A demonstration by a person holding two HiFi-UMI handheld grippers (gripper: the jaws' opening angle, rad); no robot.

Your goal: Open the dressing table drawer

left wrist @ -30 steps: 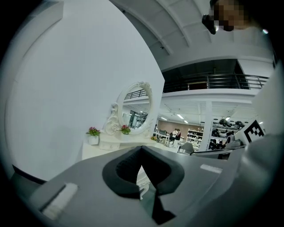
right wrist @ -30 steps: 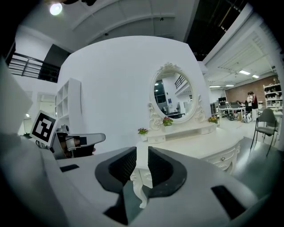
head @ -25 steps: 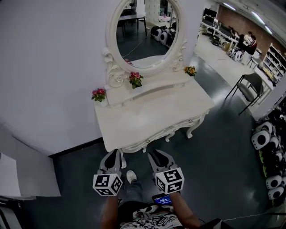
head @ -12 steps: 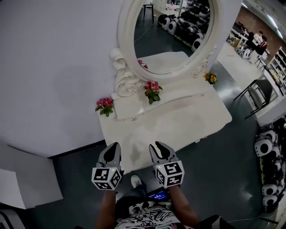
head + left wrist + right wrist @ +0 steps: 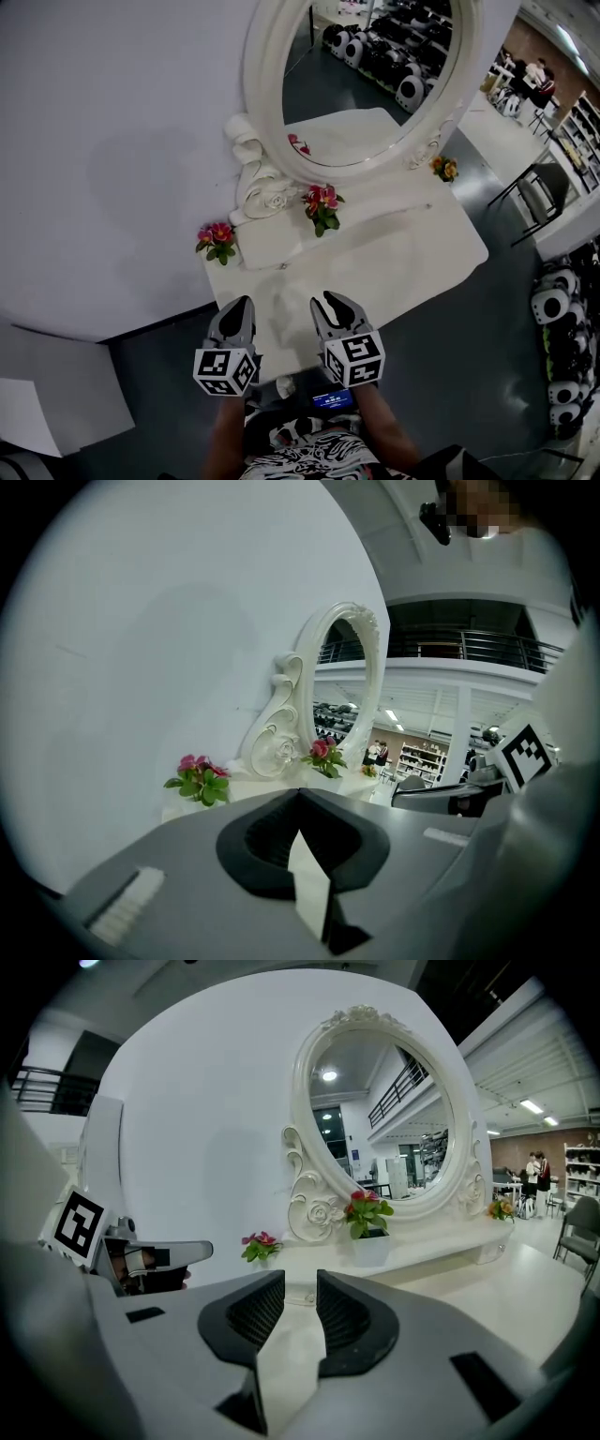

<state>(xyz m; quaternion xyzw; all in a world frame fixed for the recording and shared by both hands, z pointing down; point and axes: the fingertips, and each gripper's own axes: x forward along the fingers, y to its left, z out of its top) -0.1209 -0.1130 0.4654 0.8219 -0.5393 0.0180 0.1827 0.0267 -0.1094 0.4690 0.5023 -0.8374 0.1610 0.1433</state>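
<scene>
The white dressing table [image 5: 412, 253] stands against the wall under an oval mirror [image 5: 375, 75]. Its front drawer is hidden below the table's front edge in the head view. A raised shelf [image 5: 272, 246] at the back has a small knob [image 5: 308, 1297] on its front. My left gripper [image 5: 242, 305] hovers over the near left part of the top, with its jaws shut and empty [image 5: 298, 794]. Beside it my right gripper [image 5: 330, 302] is open with nothing between its fingers [image 5: 300, 1283], pointing at the shelf and its knob. Neither gripper touches the table.
Three small flower pots stand on the shelf: left [image 5: 217, 236], middle [image 5: 321, 202], right [image 5: 442, 169]. A black chair [image 5: 539, 192] and a row of white machines [image 5: 562, 309] are at the right. A white box [image 5: 56, 394] stands low at the left.
Both grippers have moved forward from in front of the table to above its near edge. The table and mirror now look closer and larger.
</scene>
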